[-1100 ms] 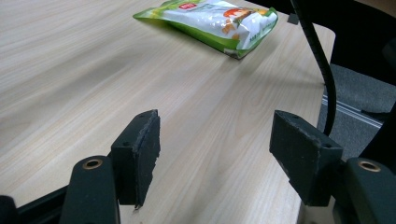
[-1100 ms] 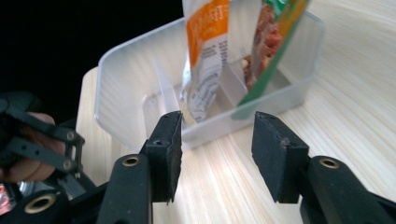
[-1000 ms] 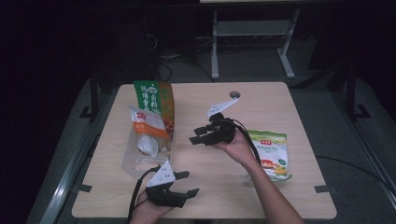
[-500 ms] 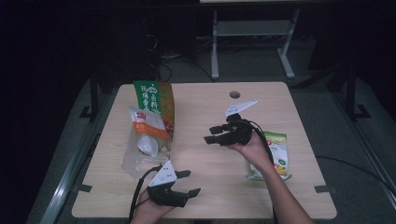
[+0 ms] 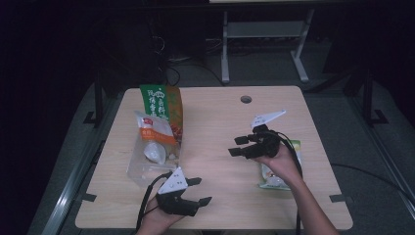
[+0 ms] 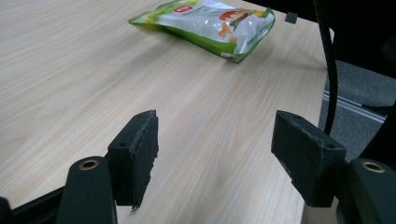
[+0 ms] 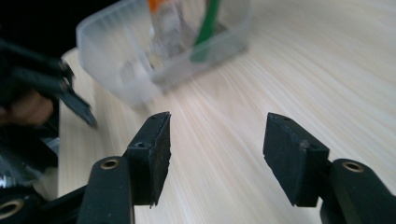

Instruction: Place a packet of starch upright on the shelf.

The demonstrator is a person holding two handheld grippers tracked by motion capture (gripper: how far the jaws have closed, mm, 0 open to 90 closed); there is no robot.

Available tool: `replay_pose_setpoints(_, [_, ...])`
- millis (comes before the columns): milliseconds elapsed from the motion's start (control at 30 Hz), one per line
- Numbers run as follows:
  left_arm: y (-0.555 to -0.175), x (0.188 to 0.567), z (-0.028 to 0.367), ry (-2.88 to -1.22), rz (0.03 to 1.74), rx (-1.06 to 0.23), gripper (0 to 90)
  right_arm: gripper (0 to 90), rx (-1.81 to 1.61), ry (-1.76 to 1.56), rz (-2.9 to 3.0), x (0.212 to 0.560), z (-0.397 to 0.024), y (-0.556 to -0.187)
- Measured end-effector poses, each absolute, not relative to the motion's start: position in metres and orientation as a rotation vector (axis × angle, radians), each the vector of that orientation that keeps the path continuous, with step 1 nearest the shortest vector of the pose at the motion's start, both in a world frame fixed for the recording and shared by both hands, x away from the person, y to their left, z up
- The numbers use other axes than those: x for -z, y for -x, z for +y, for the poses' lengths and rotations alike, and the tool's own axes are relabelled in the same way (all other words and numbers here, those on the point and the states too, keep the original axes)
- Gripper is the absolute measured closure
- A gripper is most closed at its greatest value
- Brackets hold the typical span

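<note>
A clear plastic bin [image 5: 147,166] stands at the table's left, holding a green-and-orange snack bag [image 5: 161,105] and a white-and-orange one [image 5: 154,129]. A green-and-white snack bag [image 6: 210,21] lies flat at the right, partly under the right hand [image 5: 274,178]. My right gripper [image 5: 237,146] hovers mid-table, pointing left at the bin [image 7: 159,51]. Its jaws have just been opening and nothing is between them [image 7: 215,140]. My left gripper [image 5: 203,191] rests near the front edge, open and with nothing in it [image 6: 215,135], pointing right.
The wooden table [image 5: 215,122] has a round cable hole [image 5: 245,99] near its back edge. A metal stand [image 5: 264,44] is on the floor behind. The left gripper [image 7: 70,100] shows at the left of the right gripper view.
My right gripper has moved to the right, away from the bin and over the green-and-white bag, and its jaws stand wider. The left gripper has stayed put.
</note>
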State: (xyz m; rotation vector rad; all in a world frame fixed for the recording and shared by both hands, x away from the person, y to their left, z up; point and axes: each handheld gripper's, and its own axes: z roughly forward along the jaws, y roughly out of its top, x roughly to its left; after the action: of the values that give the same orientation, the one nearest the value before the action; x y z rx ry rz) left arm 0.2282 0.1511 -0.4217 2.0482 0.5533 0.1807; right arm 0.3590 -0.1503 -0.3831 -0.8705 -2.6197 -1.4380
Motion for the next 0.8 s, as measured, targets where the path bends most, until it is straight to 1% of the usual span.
replay_pose_setpoints(100, [-0.230,0.421,0.146,-2.064,0.535,-0.172,31.8,40.3,1.414,0.938,-2.627,0.389,-0.177,-0.351])
replay_pose_setpoints(167, [-0.231,0.421,0.145,-2.066,0.530,-0.175,31.8,40.3,1.411,0.982,-2.623,0.392,-0.190,-0.348])
replay_pose_setpoints(200, [-0.232,0.421,0.143,-2.070,0.531,-0.170,31.8,40.3,1.411,0.982,-2.623,0.392,-0.190,-0.348])
replay_pose_setpoints(300, [-0.235,0.423,0.136,-2.072,0.540,-0.153,31.8,40.2,1.419,1.055,-2.607,0.397,-0.215,-0.341])
replay_pose_setpoints(467, [-0.241,0.424,0.126,-2.074,0.533,-0.139,30.7,40.2,1.422,1.112,-2.606,0.399,-0.234,-0.335])
replay_pose_setpoints(700, [-0.251,0.421,0.107,-2.076,0.520,-0.128,29.7,42.6,1.344,1.256,-2.631,0.411,-0.266,-0.330])
replay_pose_setpoints(800, [-0.255,0.421,0.101,-2.061,0.525,-0.124,28.1,46.5,1.278,1.321,-2.658,0.419,-0.278,-0.326])
